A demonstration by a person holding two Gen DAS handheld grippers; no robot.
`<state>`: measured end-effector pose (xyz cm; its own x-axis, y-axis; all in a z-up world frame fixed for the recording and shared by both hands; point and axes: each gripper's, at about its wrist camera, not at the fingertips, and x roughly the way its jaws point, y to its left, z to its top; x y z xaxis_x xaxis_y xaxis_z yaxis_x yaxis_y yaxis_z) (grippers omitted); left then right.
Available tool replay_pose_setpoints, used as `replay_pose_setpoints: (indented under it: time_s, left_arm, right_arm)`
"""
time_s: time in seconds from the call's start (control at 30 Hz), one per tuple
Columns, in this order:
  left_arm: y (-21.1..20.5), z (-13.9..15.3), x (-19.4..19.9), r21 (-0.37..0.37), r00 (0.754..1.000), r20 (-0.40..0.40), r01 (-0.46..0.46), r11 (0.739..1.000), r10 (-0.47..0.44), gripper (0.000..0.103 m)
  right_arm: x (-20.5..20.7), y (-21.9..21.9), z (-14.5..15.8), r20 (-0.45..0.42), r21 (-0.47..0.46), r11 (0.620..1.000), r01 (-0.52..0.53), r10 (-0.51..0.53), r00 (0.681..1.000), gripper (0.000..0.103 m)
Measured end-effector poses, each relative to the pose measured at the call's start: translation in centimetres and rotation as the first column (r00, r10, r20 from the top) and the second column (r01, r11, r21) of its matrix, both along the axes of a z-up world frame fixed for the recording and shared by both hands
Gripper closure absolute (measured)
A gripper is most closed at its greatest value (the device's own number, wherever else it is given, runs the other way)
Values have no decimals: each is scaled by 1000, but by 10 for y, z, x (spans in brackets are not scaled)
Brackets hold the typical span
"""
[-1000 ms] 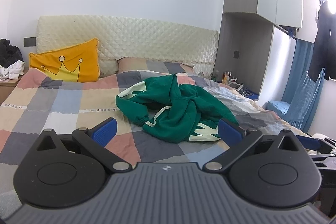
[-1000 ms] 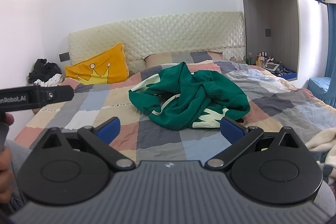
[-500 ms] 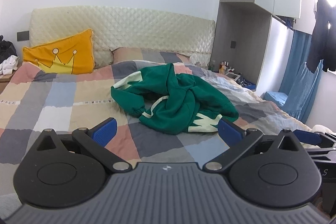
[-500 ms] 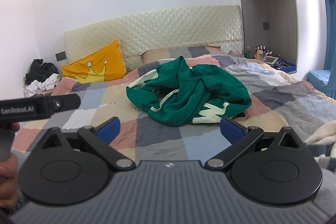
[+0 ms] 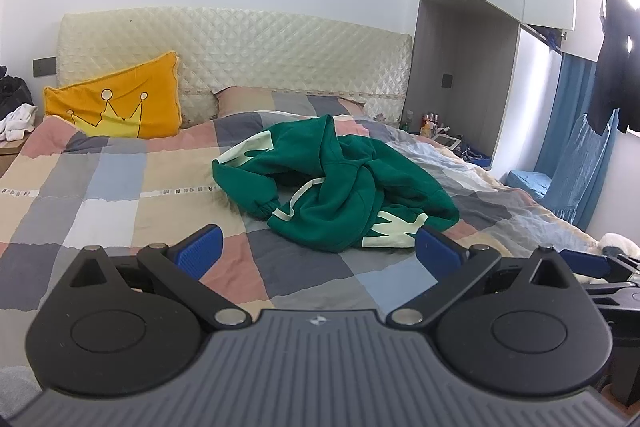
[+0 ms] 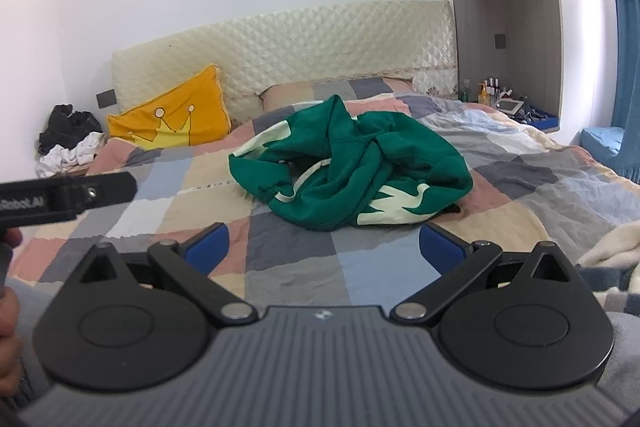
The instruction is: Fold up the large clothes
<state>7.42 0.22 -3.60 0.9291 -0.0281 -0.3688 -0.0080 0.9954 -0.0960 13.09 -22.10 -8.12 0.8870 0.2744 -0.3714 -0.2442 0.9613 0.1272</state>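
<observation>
Patchwork bedding in grey, pink, beige and blue covers the bed (image 5: 100, 195), backed by a quilted cream headboard (image 5: 240, 51). At the left, a yellow crown pillow (image 5: 116, 107) leans against that headboard. Mid-bed lies the green hoodie (image 5: 336, 183), crumpled in a heap with pale lettering and a drawstring showing. Both grippers hover short of it, near the bed's foot: the left gripper (image 5: 318, 247) with blue pads spread wide and empty, the right gripper (image 6: 326, 247) likewise spread and empty. Blue curtains (image 5: 576, 163) hang at the far right.
</observation>
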Motion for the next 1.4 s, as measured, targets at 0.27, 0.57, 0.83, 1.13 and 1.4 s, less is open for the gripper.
replay_pose_setpoints:
  time_s: [0.27, 0.57, 0.83, 1.13, 1.4]
  left_arm:
    - [1, -10, 10, -1, 1000, -10, 2, 1000, -2, 0]
    - [4, -23, 29, -10, 1000, -28, -5, 1000, 5, 0]
    - [9, -33, 58, -3, 999, -51, 8, 1000, -8, 0]
    - [19, -52, 122, 1, 993, -118, 16, 1000, -16, 0]
    - [27, -69, 199, 10, 992, -128, 13, 1000, -12, 0]
  right_arm:
    - [7, -3, -5, -15, 12, 1000, -3, 3, 1000, 0]
    - [19, -4, -12, -23, 20, 1000, -2, 3, 1000, 0]
    - [42, 1, -17, -23, 16, 1000, 3, -3, 1000, 0]
    - [94, 9, -31, -40, 50, 998, 34, -32, 999, 0]
    - [152, 14, -48, -68, 101, 994, 47, -40, 997, 0]
